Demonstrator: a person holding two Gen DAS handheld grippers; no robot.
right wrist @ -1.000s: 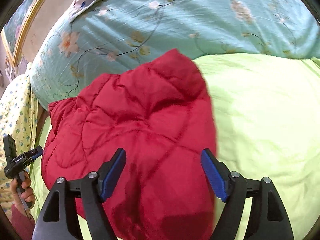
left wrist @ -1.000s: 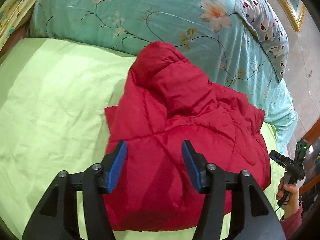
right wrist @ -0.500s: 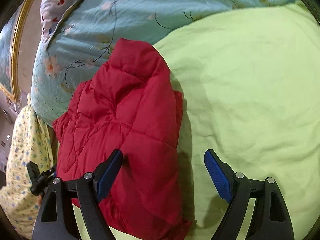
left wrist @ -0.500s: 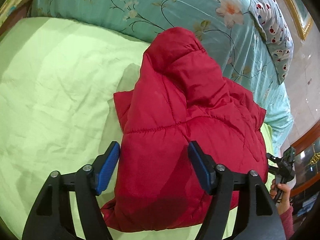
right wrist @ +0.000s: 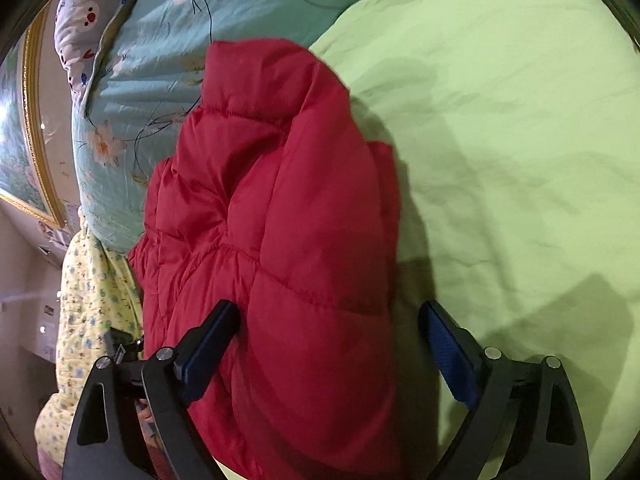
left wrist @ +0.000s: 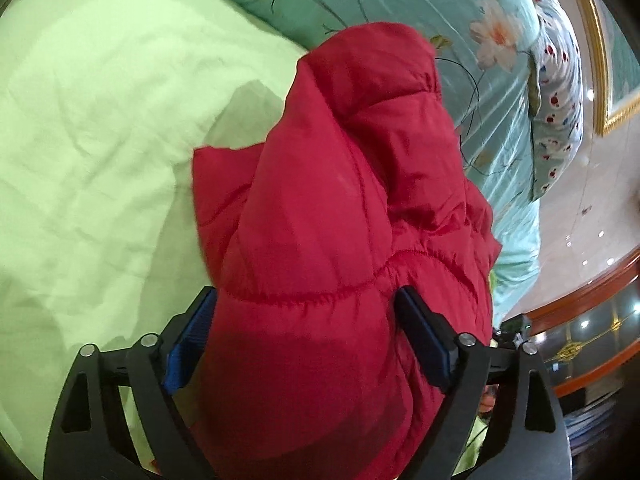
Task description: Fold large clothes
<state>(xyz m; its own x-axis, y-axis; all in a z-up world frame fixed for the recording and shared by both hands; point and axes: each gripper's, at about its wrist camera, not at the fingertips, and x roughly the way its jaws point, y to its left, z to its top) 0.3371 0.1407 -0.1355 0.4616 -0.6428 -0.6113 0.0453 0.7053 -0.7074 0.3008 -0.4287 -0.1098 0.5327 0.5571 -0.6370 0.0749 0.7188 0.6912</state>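
Observation:
A red quilted puffer jacket (left wrist: 340, 200) lies bunched on the light green bed sheet (left wrist: 100, 120), its top end against a teal floral quilt (left wrist: 460, 20). My left gripper (left wrist: 308, 340) sits low over the jacket's near end. Its jaws are opening, and a puffed fold fills the gap between the blue pads without being pinched. In the right wrist view the jacket (right wrist: 280, 200) runs up the middle. My right gripper (right wrist: 328, 348) straddles its right edge, jaws opening. One blue pad (right wrist: 208, 344) rests against a fold, while the other hangs over the bare sheet (right wrist: 520, 120).
A spotted pillow (left wrist: 560, 80) leans on the teal quilt (right wrist: 140, 80) at the bed's head. Yellow flowered fabric (right wrist: 88, 300) hangs at the bedside. Wooden furniture (left wrist: 580, 300) and a gold picture frame (left wrist: 600, 40) stand beyond the bed.
Both grippers have dropped closer to the jacket and rolled, and their jaws have spread wider. The jacket now fills the space between the left pads.

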